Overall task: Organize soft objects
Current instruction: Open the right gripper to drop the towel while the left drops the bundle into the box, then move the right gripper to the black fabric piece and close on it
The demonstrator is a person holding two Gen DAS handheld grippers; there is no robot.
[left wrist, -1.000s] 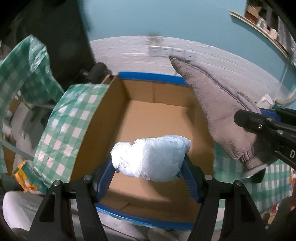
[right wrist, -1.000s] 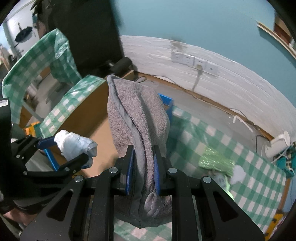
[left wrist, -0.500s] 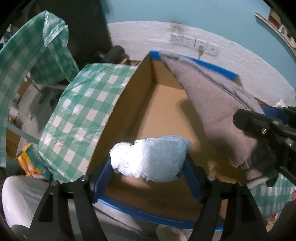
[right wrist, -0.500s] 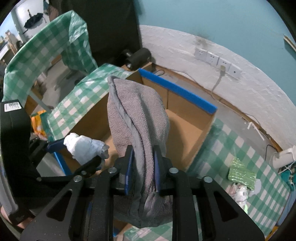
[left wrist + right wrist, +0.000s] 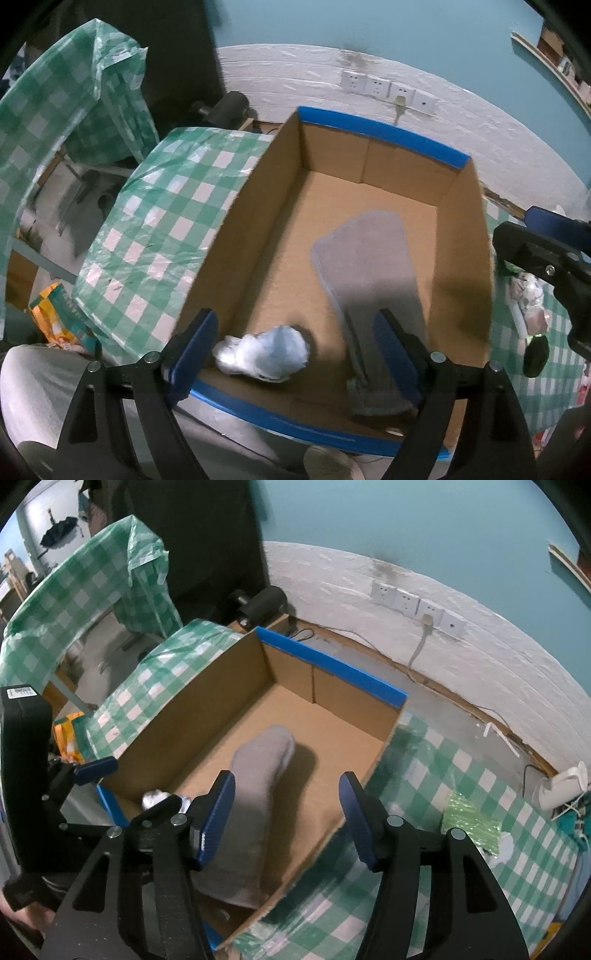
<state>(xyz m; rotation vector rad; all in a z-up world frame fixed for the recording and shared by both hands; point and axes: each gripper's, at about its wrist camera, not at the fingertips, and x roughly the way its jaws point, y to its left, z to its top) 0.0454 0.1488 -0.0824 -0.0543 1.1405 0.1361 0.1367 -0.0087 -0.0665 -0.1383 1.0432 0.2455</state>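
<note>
Lying below R hand-held gripper (image 5: 288, 812): towel (image 5: 255, 786)

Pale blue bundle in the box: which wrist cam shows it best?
Left wrist. The pale blue bundle lies whole on the cardboard box floor, clear of the left gripper, whose jaws are opening. The right wrist view shows only a white sliver of it behind the left gripper's finger.

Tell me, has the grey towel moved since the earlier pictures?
Yes. The grey towel has dropped from the right gripper, whose jaws are opening, onto the cardboard box floor.
</note>
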